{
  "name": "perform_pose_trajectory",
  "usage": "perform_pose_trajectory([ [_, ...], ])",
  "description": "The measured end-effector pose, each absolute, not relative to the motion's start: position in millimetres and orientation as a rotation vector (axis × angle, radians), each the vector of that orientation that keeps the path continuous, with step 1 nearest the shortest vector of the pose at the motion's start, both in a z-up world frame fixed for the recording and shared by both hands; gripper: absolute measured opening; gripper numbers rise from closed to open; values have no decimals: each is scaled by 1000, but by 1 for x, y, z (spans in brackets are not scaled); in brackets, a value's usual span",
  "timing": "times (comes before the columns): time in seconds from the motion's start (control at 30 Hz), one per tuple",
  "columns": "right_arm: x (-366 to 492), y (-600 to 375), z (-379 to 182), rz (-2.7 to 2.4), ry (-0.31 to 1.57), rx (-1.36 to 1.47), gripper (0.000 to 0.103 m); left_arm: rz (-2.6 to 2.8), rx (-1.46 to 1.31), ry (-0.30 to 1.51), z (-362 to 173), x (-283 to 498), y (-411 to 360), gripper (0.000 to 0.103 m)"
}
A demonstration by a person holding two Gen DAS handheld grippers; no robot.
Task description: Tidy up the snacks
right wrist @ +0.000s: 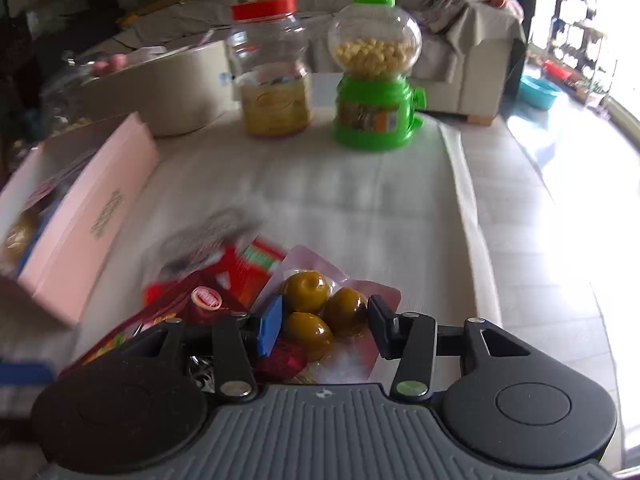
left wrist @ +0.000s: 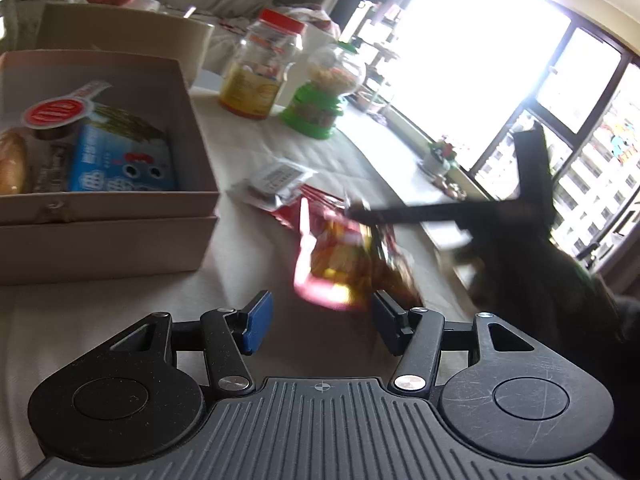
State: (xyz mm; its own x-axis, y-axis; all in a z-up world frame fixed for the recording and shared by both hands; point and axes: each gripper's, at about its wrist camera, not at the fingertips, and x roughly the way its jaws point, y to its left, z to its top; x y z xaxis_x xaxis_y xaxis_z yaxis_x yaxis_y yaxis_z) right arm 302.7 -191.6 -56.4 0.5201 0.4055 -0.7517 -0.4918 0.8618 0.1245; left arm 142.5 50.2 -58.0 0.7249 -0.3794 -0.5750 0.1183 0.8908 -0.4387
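A pink box (left wrist: 120, 208) with several snacks inside stands at the left; it also shows in the right wrist view (right wrist: 92, 216). My left gripper (left wrist: 320, 324) is open and empty, just short of a blurred red and yellow snack bag (left wrist: 344, 260). My right gripper (right wrist: 324, 324) is open, its jaws either side of a clear pack of olive-green fruits (right wrist: 320, 312) that lies on red snack packets (right wrist: 224, 284). The right gripper's dark body (left wrist: 500, 216) reaches over the pile in the left wrist view. A silver packet (left wrist: 276, 184) lies behind the pile.
A red-lidded plastic jar (right wrist: 272, 72) and a green candy dispenser (right wrist: 376, 76) stand at the back of the white-clothed table (right wrist: 360, 200). A cream bowl (right wrist: 160, 84) sits behind the box. The table edge runs along the right, by the windows.
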Motion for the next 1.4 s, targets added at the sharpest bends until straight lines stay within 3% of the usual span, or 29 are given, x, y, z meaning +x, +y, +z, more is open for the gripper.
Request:
perform_pose_trajectory([
  [0.33,211,-227,-50,656,836,-60,47,-307,-256,763,-63,152,20,60],
  [0.73,178,-238,-59,675,818,-75,48,-353,-116,815,-63,106,5,61],
  [0.8,169,-238,-56,680,799,-72,62,-357,-119,821,-61,99,7,60],
  [0.87,159,-240,-50,657,755,-81,69,-344,-116,816,-58,94,9,60],
  [1.07,135,-240,-35,624,652,-95,69,-224,-273,773,-59,105,40,60],
  [1.13,132,-235,-34,665,661,-59,66,-195,-330,773,-63,111,50,60],
  [1.2,131,-225,-35,702,674,-46,47,-188,-369,775,-66,112,57,60],
  [1.3,132,-202,-40,746,712,-73,33,-189,-392,760,-64,107,65,60],
  [1.4,135,-179,-46,804,754,-80,26,-177,-404,745,-63,102,74,60],
])
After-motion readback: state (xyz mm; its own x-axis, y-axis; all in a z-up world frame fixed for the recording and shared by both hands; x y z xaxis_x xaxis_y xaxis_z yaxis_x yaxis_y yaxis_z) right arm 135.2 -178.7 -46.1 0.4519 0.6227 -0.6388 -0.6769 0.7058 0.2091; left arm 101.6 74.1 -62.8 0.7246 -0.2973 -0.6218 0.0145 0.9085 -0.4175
